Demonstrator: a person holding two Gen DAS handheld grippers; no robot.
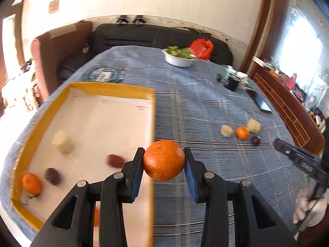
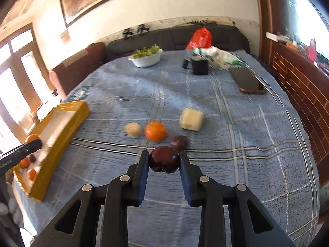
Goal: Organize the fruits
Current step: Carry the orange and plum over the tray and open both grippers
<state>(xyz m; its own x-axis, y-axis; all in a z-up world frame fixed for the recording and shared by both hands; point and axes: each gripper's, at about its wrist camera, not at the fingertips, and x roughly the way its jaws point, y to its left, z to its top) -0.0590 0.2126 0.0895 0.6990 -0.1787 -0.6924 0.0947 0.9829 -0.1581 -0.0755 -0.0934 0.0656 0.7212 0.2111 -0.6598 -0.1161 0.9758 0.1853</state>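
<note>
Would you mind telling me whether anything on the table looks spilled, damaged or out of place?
Nothing looks spilled or damaged. Four loose fruits still lie on the blue checked tablecloth outside the yellow-rimmed cardboard tray: a small orange, a dark plum and two pale pieces.

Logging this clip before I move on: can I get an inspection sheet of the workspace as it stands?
Surface: blue plaid tablecloth, lying flat.
Job's things: yellow-rimmed box holding fruit; loose tangerine, two pale fruit pieces and a dark plum on the cloth.
Clutter: white bowl of greens, phone, black box, red bag.
Grippers: left gripper shut on an orange; right gripper shut on a dark red plum.
Cables: nothing seen.
Surroundings: dark sofa, framed picture, wooden sideboard.
</note>
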